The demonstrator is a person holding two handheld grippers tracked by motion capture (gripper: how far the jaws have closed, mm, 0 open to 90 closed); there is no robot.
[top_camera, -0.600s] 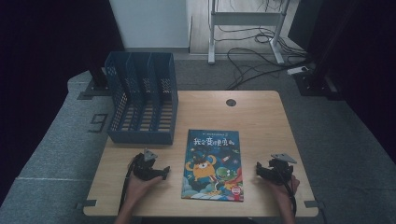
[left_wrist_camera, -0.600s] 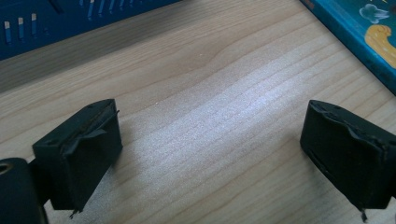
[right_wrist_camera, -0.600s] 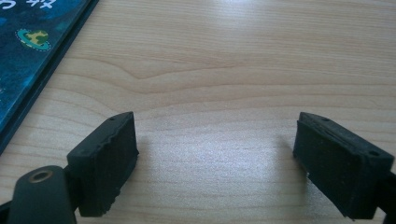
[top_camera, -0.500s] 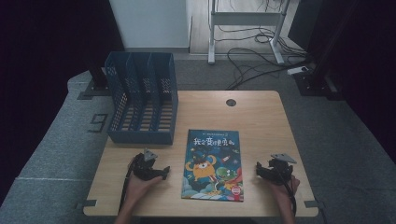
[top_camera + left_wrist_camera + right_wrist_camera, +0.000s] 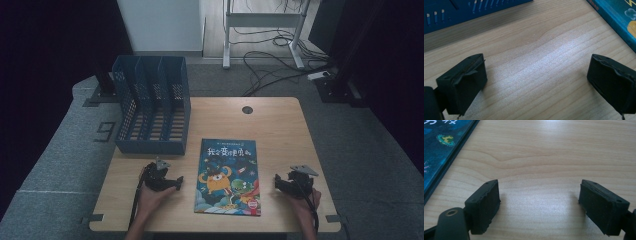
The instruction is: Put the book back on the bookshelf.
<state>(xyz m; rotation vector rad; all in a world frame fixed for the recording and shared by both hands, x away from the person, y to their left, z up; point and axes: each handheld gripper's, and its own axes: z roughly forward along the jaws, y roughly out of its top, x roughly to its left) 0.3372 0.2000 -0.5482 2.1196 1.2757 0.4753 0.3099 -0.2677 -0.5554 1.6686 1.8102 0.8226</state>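
Note:
A colourful children's picture book [image 5: 228,176] lies flat on the wooden table [image 5: 270,125], near its front edge. My left gripper [image 5: 175,183] rests on the table just left of the book, open, its jaws wide apart over bare wood [image 5: 536,82]; the book's blue edge [image 5: 616,22] shows at the upper right of the left gripper view. My right gripper [image 5: 276,183] rests to the right of the book, also open with nothing between its jaws [image 5: 539,205]. The book's dark cover [image 5: 441,147] fills the upper left corner of the right gripper view.
A blue slotted file rack [image 5: 152,107] stands at the table's back left; its perforated wall [image 5: 461,12] is seen in the left gripper view. A round cable hole [image 5: 247,109] sits near the far edge. Cables [image 5: 270,60] and a desk frame [image 5: 260,20] lie on the floor beyond.

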